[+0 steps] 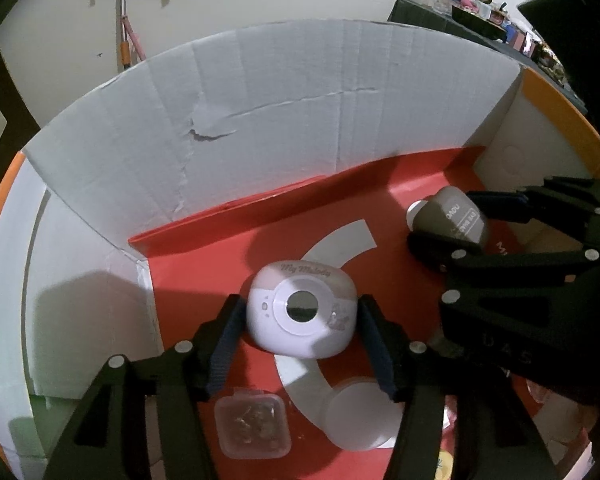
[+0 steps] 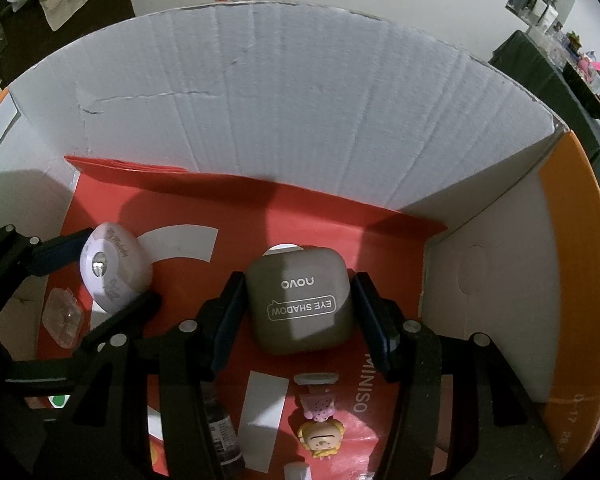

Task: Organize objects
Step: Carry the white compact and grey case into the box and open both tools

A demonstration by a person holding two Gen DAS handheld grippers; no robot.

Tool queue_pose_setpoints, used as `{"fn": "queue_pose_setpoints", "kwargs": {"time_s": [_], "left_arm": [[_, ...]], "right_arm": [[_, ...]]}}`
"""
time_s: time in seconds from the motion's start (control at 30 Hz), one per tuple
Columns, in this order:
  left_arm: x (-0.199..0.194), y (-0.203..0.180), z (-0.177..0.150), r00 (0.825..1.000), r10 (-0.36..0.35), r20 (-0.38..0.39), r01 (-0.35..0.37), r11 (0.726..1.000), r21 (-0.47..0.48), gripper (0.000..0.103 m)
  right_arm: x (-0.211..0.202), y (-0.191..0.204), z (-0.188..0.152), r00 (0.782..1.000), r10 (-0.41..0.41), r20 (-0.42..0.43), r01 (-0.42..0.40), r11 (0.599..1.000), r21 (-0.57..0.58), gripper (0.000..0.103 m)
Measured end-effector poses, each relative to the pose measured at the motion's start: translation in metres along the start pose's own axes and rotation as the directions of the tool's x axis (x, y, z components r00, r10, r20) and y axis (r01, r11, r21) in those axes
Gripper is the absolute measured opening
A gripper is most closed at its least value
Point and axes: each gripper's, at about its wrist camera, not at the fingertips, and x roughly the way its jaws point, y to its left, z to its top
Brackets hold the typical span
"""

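Your left gripper clamps the white My Melody case; your right gripper clamps the taupe eyeshadow compact. Both sit inside the cardboard box, on its red liner, with a clear plastic case and doll figurine nearby.

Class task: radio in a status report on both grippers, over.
Left gripper shut on white My Melody case. Right gripper shut on eye shadow case. Both over red box floor, nothing blocking.
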Motion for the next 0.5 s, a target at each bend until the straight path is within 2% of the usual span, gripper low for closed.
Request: {"fn": "queue_pose_setpoints", "kwargs": {"time_s": [0.5], "left_arm": [[-0.009, -0.007, -0.006, 0.999, 0.002, 0.046, -0.001, 1.000, -0.006, 0.061]], "right_arm": [[-0.026, 0.007, -0.014, 0.999, -0.023, 0.026, 0.023, 1.000, -0.008, 0.057]]}}
